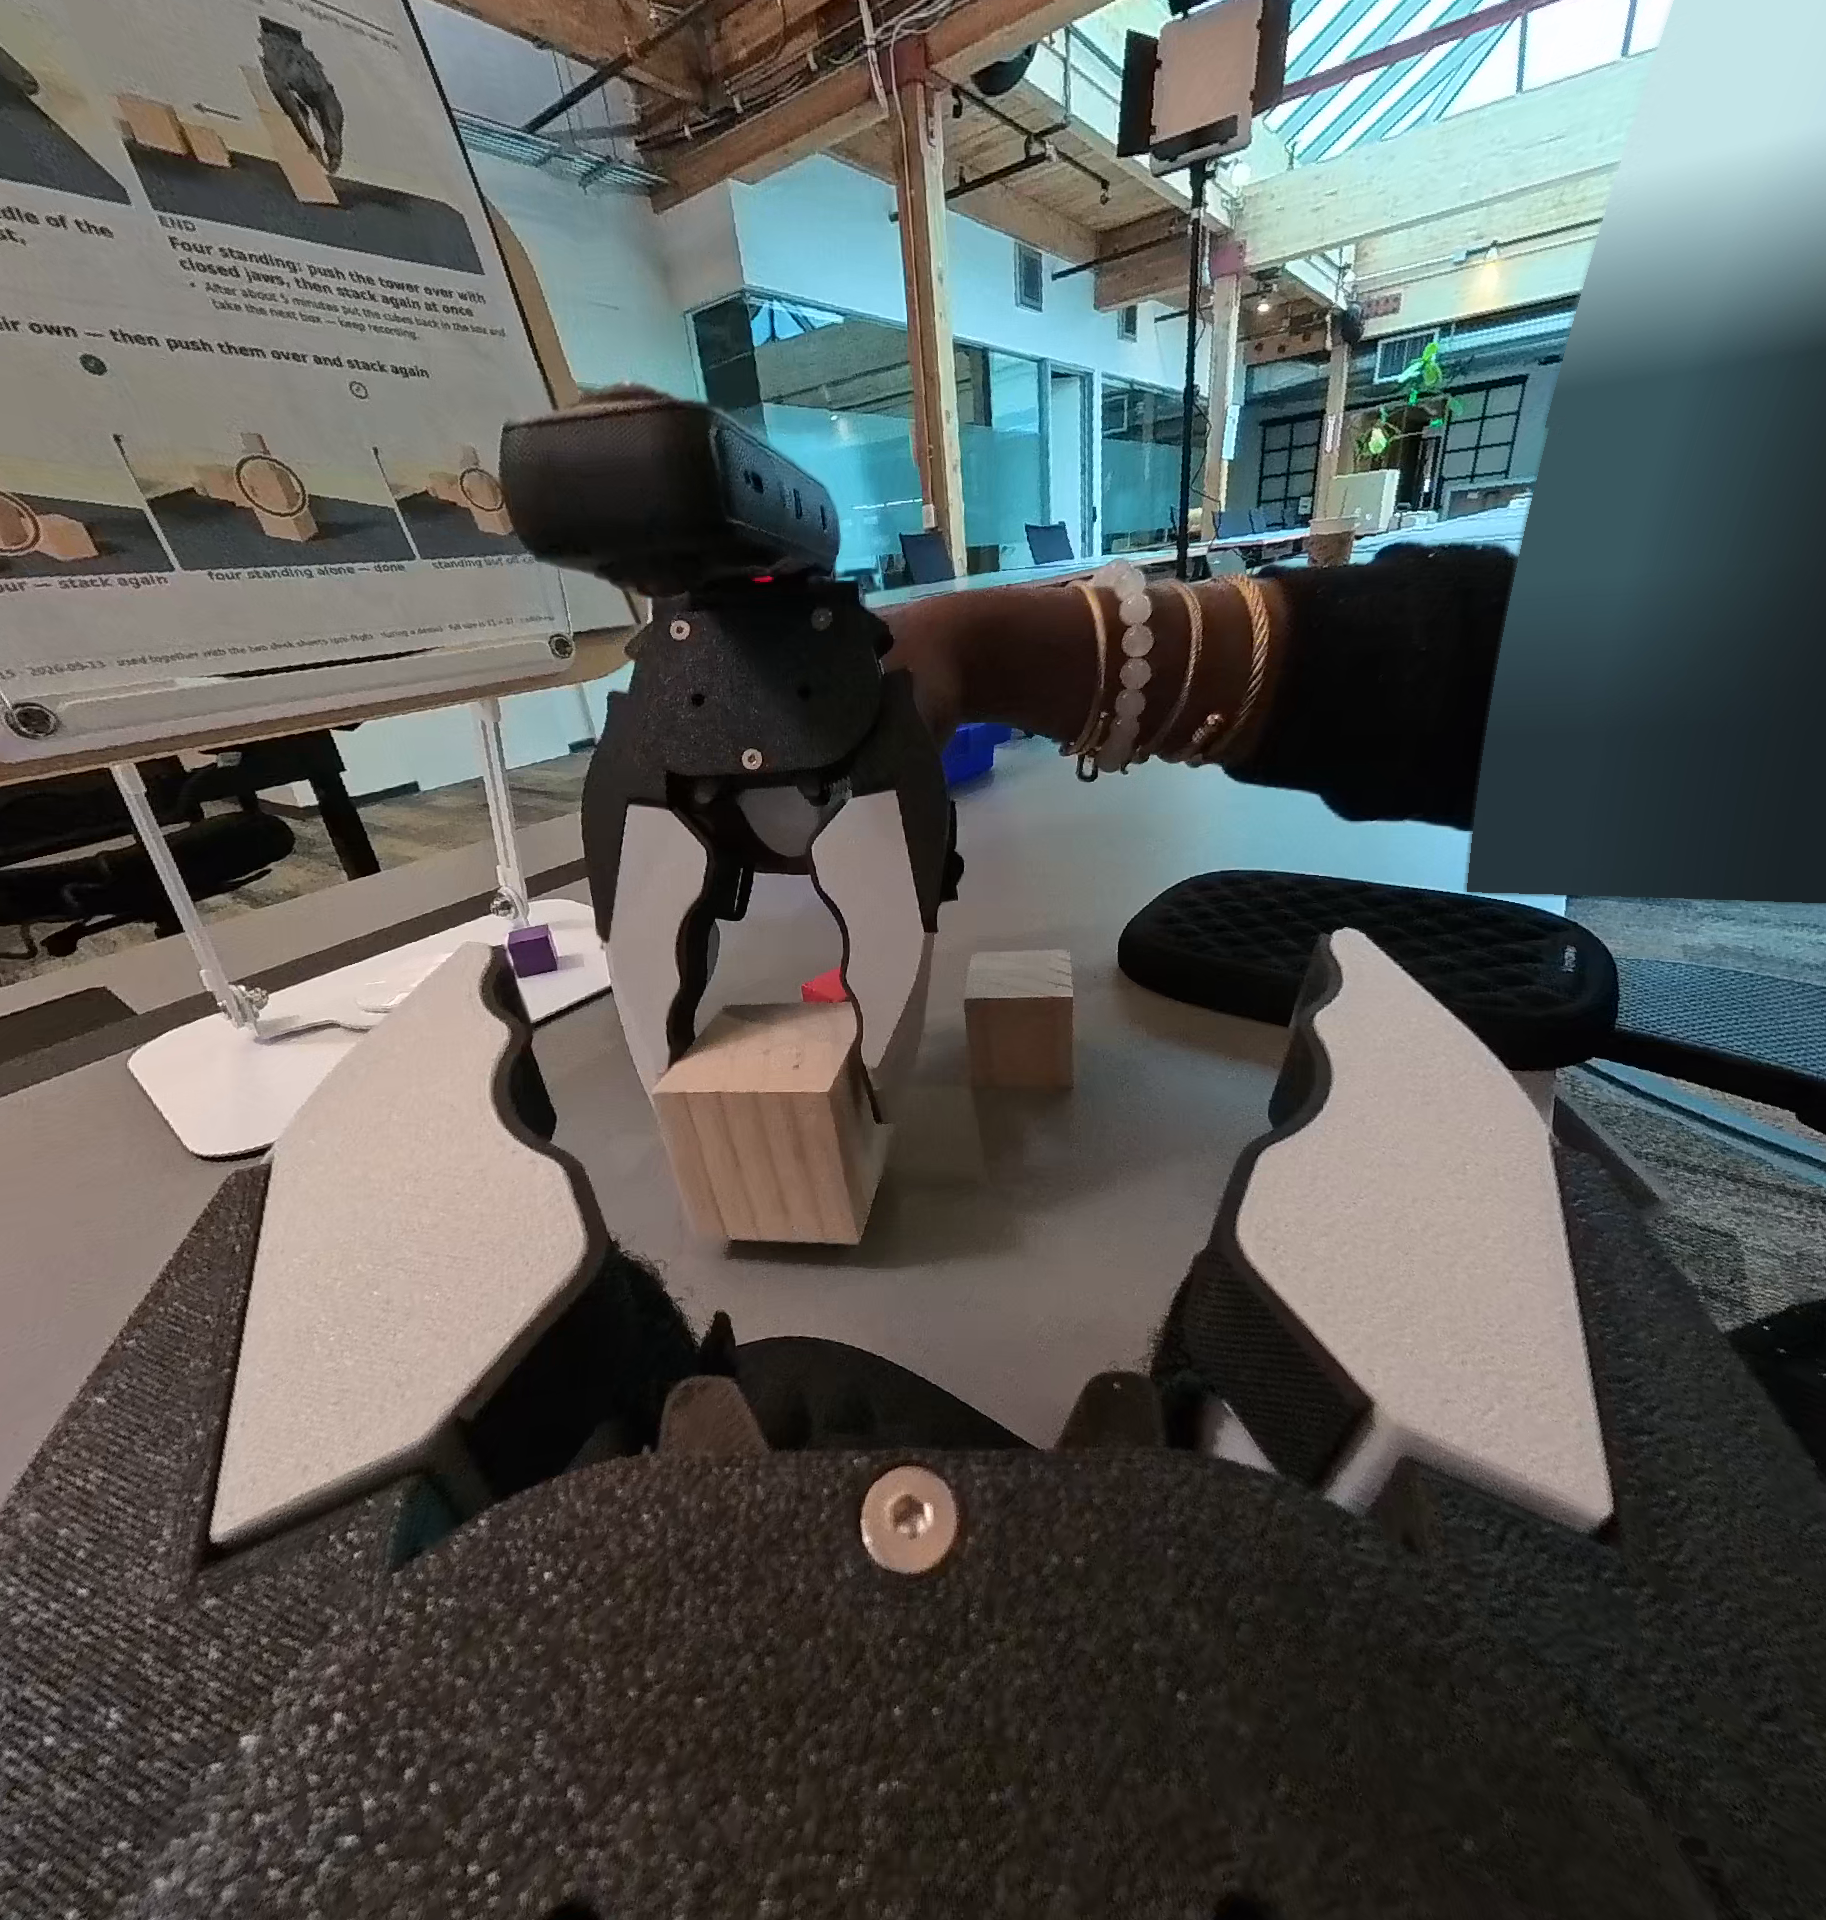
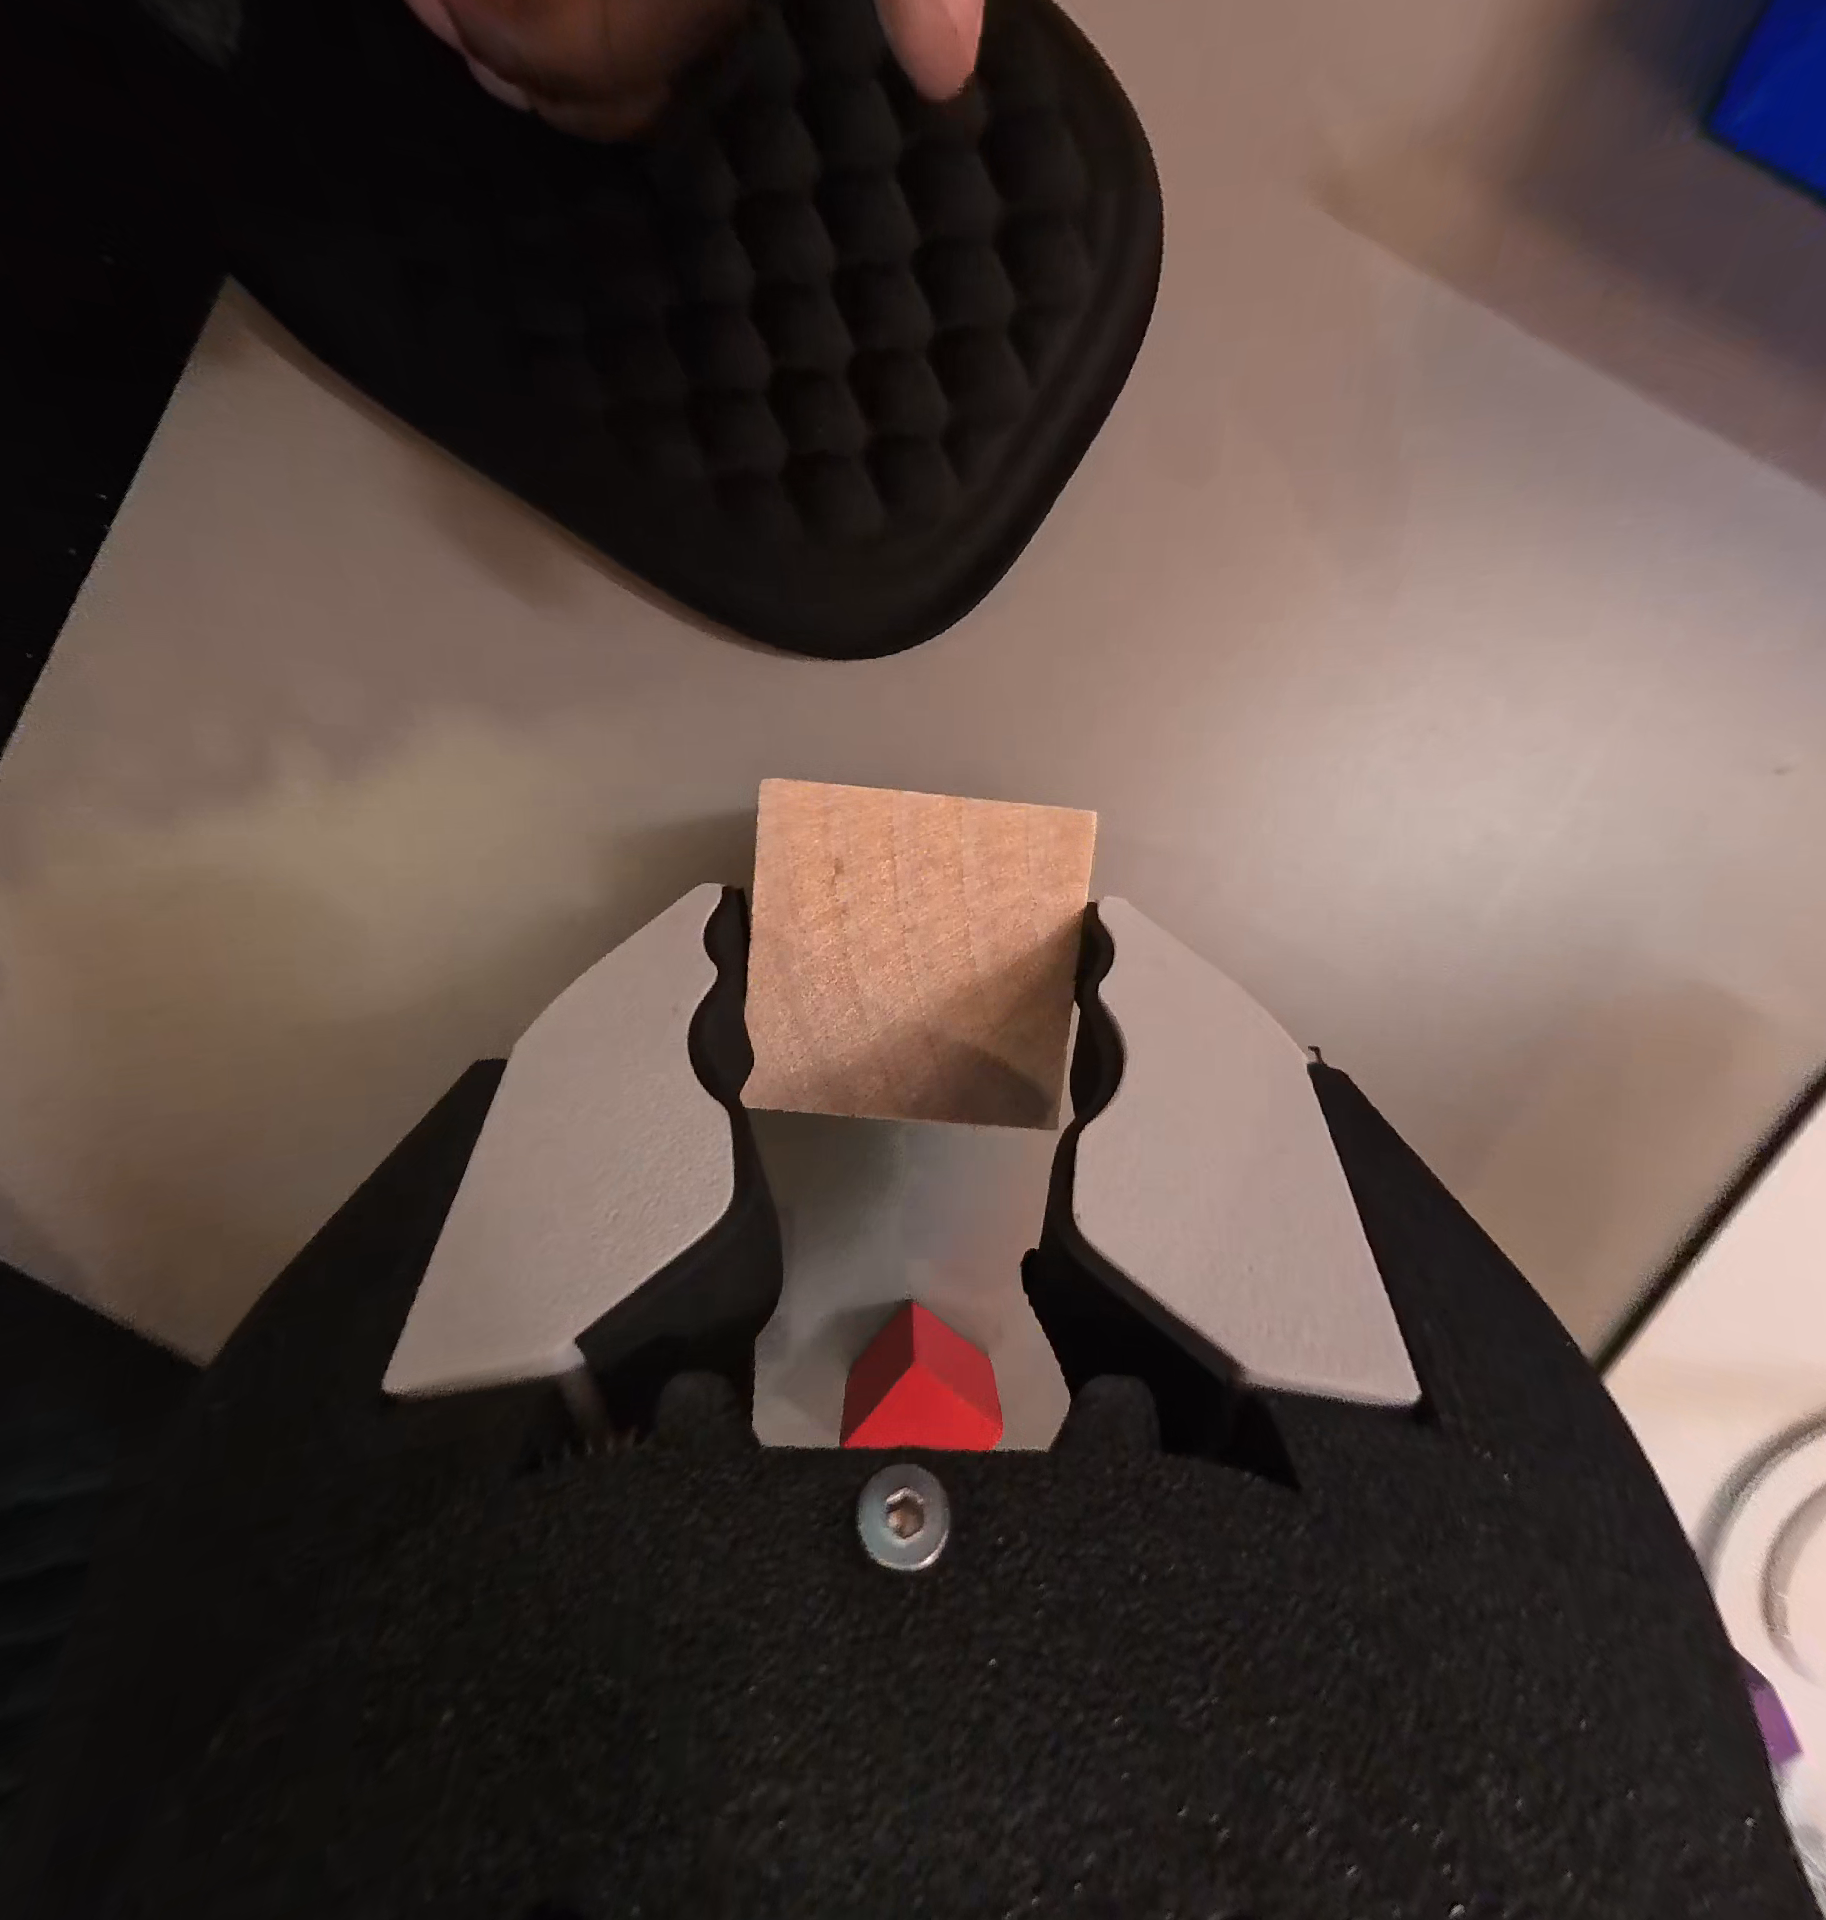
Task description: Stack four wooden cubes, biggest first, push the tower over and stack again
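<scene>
My right gripper point(image 2: 911, 909) is shut on a pale wooden cube point(image 2: 914, 956), with both pads pressed on its sides. In the left wrist view this gripper point(image 1: 774, 1039) points down and holds the same cube point(image 1: 774, 1132) slightly tilted, low over the grey table point(image 1: 1044, 1278). My left gripper point(image 1: 914, 961) is wide open and empty, just in front of that cube. A second wooden cube point(image 1: 1020, 1018) stands on the table to the right of the held one. A small red block point(image 1: 824, 985) lies behind it and also shows under my right gripper point(image 2: 919, 1392).
A black dimpled pad point(image 1: 1356, 956) lies at the right, also seen in the right wrist view point(image 2: 732, 343) with fingers on it. A white stand point(image 1: 223, 1081) with a printed sheet stands at left, a purple cube point(image 1: 532, 951) on its base. A blue bin point(image 1: 971, 750) sits farther back. My right fingertips sit around 12 cm from my left ones.
</scene>
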Tool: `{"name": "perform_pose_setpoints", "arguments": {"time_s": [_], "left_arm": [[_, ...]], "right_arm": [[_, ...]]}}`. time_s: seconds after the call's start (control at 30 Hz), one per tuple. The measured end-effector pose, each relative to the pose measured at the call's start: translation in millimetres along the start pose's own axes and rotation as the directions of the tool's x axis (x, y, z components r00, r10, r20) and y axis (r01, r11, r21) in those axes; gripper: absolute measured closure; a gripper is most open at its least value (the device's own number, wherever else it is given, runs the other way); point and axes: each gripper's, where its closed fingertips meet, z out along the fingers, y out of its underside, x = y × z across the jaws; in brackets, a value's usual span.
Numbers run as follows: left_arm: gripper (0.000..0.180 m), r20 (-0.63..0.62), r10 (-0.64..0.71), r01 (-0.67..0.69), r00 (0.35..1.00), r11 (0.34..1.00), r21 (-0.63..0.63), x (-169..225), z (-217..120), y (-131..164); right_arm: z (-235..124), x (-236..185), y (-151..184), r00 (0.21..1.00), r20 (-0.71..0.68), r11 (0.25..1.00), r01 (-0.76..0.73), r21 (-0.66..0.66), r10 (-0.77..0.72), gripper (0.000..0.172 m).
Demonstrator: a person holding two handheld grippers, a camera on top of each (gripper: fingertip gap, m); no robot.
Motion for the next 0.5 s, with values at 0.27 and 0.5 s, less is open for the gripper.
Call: {"name": "perform_pose_setpoints", "arguments": {"time_s": [0.27, 0.5], "left_arm": [[0.045, 0.000, 0.004, -0.004, 1.000, 1.000, -0.002, 0.5, 0.2, 0.3], [0.045, -0.001, 0.010, -0.010, 1.000, 1.000, -0.005, 1.0, 0.5, 0.7]], "right_arm": [[6.5, -2.5, 3.9, 1.000, 0.025, 1.000, -0.001, -0.006, 0.001, 0.112], [5.5, -2.9, 2.4, 0.999, 0.028, 1.000, -0.017, 0.014, 0.017, 0.110]]}}
